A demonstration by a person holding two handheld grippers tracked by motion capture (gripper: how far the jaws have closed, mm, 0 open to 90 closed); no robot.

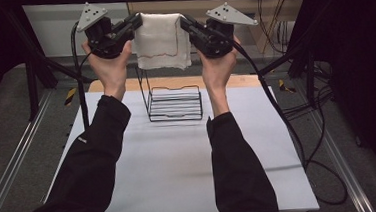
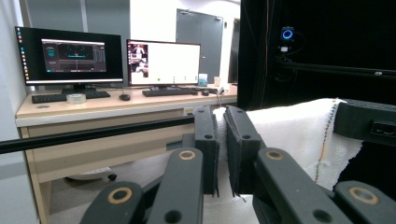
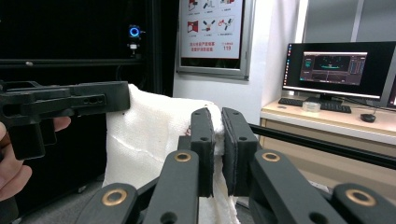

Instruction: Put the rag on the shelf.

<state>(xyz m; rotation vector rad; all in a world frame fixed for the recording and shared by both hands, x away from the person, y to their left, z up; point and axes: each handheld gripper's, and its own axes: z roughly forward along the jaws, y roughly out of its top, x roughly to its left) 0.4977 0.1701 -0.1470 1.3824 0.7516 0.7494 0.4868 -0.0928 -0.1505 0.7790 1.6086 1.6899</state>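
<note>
Claws, left (image 1: 137,20) and right (image 1: 184,22), each pinch a top corner of the towel (image 1: 161,45), hanging clear above the rack (image 1: 175,103) on the counter (image 1: 180,161).

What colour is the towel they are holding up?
White towel, with a thin coloured stitched line near its edge; the high view shows it best.

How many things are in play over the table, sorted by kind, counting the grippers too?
Grippers: 2, the left gripper and the right gripper, each shut on a top corner of the cloth.
White cloths: 1, the cloth, held up above the rack.
Black wire racks: 1, the rack.
Total: 4.
</note>
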